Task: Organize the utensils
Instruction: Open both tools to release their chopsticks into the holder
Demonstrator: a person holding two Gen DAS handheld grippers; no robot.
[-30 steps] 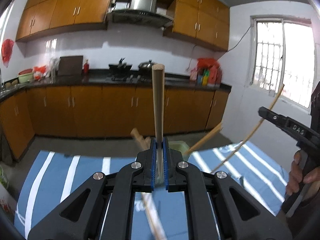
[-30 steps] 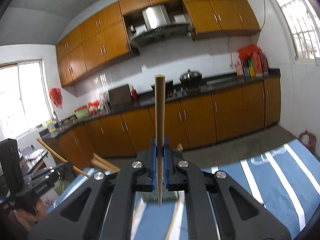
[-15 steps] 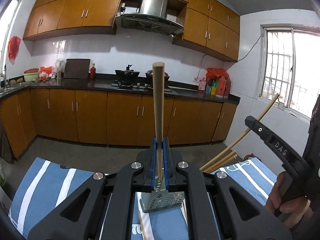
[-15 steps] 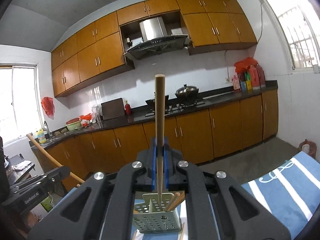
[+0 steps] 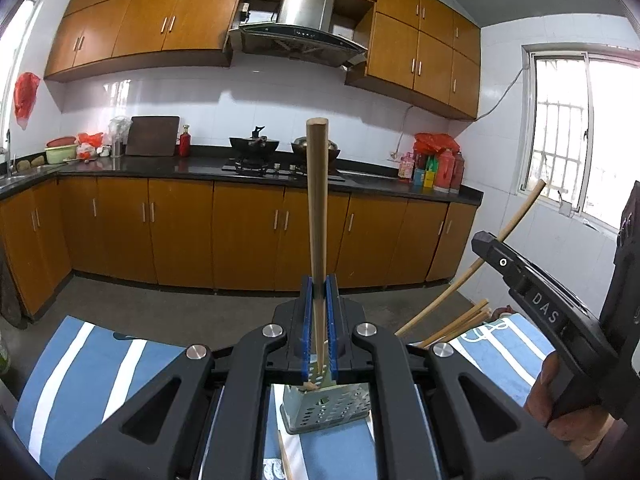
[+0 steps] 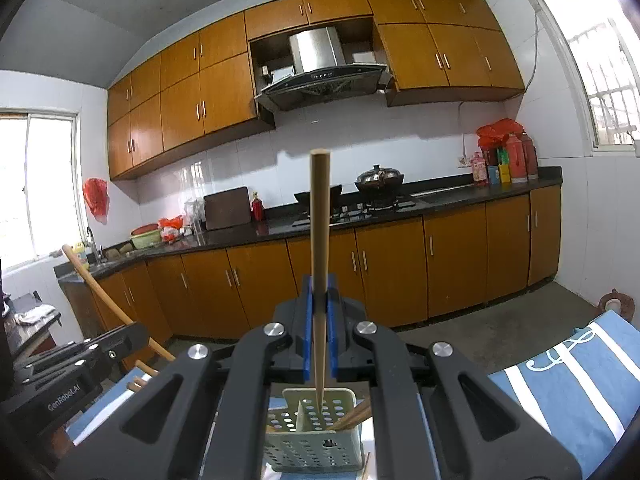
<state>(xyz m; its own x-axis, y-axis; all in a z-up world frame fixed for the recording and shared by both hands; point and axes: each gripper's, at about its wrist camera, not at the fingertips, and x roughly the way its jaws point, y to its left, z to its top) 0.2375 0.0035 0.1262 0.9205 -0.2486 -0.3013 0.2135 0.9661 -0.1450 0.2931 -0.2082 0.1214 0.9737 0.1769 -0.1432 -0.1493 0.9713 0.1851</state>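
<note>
The left gripper, its blue-padded jaws pressed together, pinches a long tapered wooden chopstick that stands nearly upright, thick end high and thin tip pointing down. Directly beneath that tip sits the pale grey-green perforated plastic utensil caddy, upright on the blue cloth with white stripes; the tip appears to be at the caddy's rim, though whether it has entered cannot be told.

The right gripper likewise clamps a second tapered wooden chopstick, vertical, its tip over or just inside the same caddy. An inner divider splits the caddy, and the tip hangs just right of it, over the compartment where several other wooden chopsticks lean toward the right wall. Both grippers appear about equally near, converging from opposite sides.

The move ahead looks like a straight lowering along each stick's long axis, then a release. Room is narrow: the two tools crowd one small opening, and the leaning sticks take up part of the right compartment. More loose chopsticks lie on the cloth just beyond the caddy, near the table's far edge, beyond which the kitchen floor drops away. Around the caddy the cloth offers open space.
</note>
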